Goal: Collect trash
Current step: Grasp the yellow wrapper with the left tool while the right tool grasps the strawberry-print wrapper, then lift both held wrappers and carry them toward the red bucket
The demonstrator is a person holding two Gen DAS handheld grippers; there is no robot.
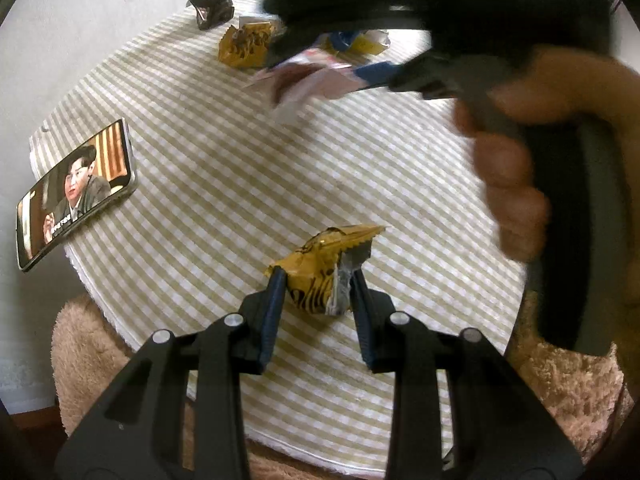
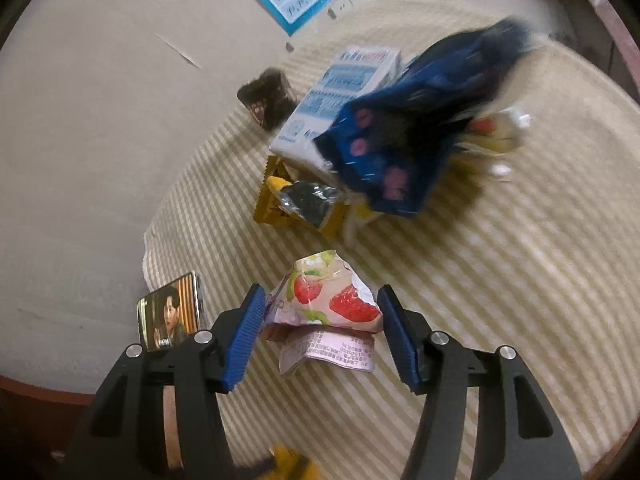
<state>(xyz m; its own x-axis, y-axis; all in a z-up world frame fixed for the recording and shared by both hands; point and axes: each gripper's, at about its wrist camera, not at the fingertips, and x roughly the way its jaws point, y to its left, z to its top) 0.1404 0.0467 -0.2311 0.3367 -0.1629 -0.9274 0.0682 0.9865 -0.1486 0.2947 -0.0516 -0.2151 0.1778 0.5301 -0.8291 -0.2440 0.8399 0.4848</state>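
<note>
So we've got the left claw [image 1: 318,280] clamped on a yellow wrapper [image 1: 326,268] over the striped bench [image 1: 224,184], phone [image 1: 76,196] off left. Right claw [image 2: 320,308] squeezes the strawberry wrapper [image 2: 328,300], 2 fingers touching it, above the bench.

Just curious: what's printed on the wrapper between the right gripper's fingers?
Red strawberries on the pink wrapper, clearest in the right wrist view.
</note>
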